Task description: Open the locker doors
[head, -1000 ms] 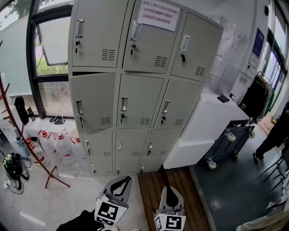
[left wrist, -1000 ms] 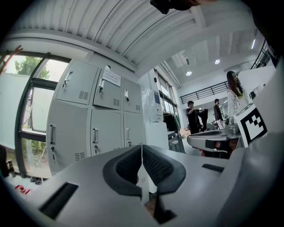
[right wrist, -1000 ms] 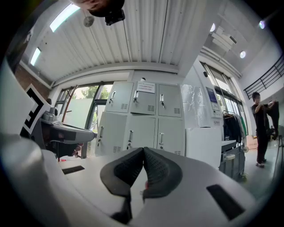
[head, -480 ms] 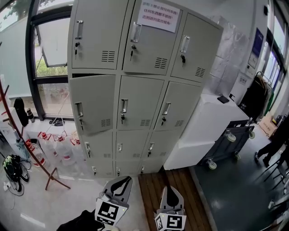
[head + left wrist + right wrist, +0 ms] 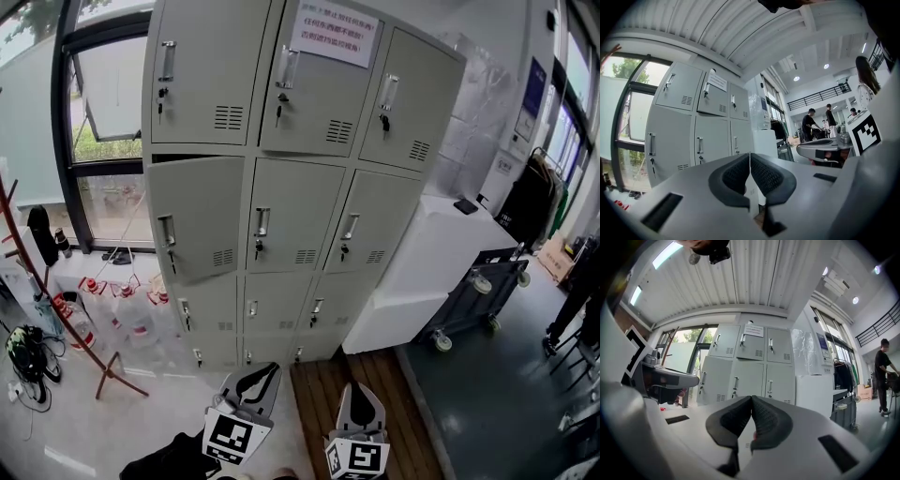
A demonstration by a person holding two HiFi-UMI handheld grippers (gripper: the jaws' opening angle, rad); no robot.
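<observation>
My left gripper (image 5: 253,381) and right gripper (image 5: 354,392) are both pressed together, empty, well apart from the lockers (image 5: 309,178). Recommended: approach the ajar door (image 5: 195,217) squarely and hook its handle (image 5: 167,232).

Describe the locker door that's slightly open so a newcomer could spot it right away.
Find the grey locker cabinet beside the window. In its left column, second row from the top, is the door. Its neighbours sit flush, while this one stands out a little, with a dark gap along its top edge.
</observation>
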